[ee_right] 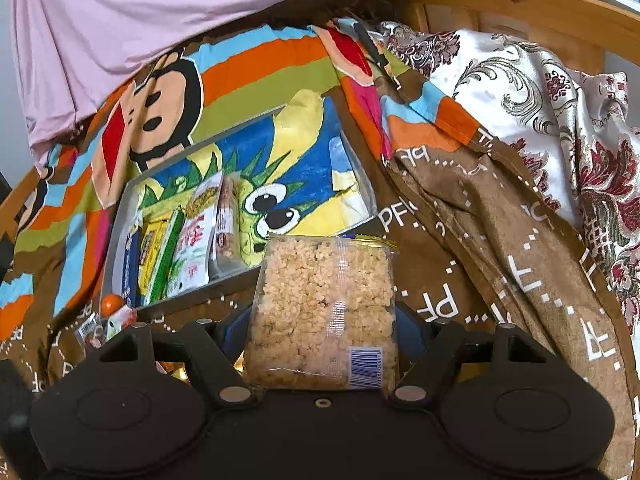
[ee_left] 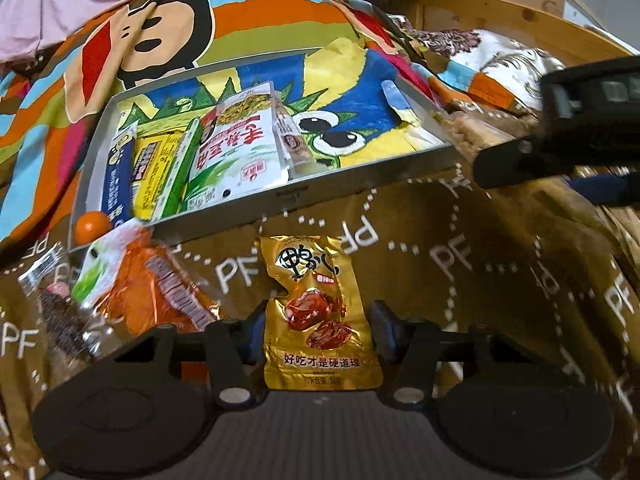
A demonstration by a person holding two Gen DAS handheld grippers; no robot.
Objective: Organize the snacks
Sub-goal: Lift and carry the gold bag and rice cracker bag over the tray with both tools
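A grey tray (ee_left: 360, 182) lined with a cartoon picture lies on the bed and holds several snack packs at its left end; it also shows in the right wrist view (ee_right: 120, 240). My left gripper (ee_left: 318, 330) is shut on a gold snack pouch (ee_left: 316, 312), held just in front of the tray's near wall. My right gripper (ee_right: 322, 332) is shut on a clear pack of puffed rice cake (ee_right: 324, 312), held to the right of the tray's near corner. The right gripper's body shows at the right edge of the left wrist view (ee_left: 560, 140).
Loose snacks lie left of the tray's near corner: an orange-foil pack (ee_left: 156, 292), a clear wrapped snack (ee_left: 60, 312) and a small orange (ee_left: 93, 227). A brown PF-print blanket (ee_left: 500, 280) covers the bed. A floral quilt (ee_right: 560, 140) and wooden bed frame (ee_right: 520, 4) are at the right.
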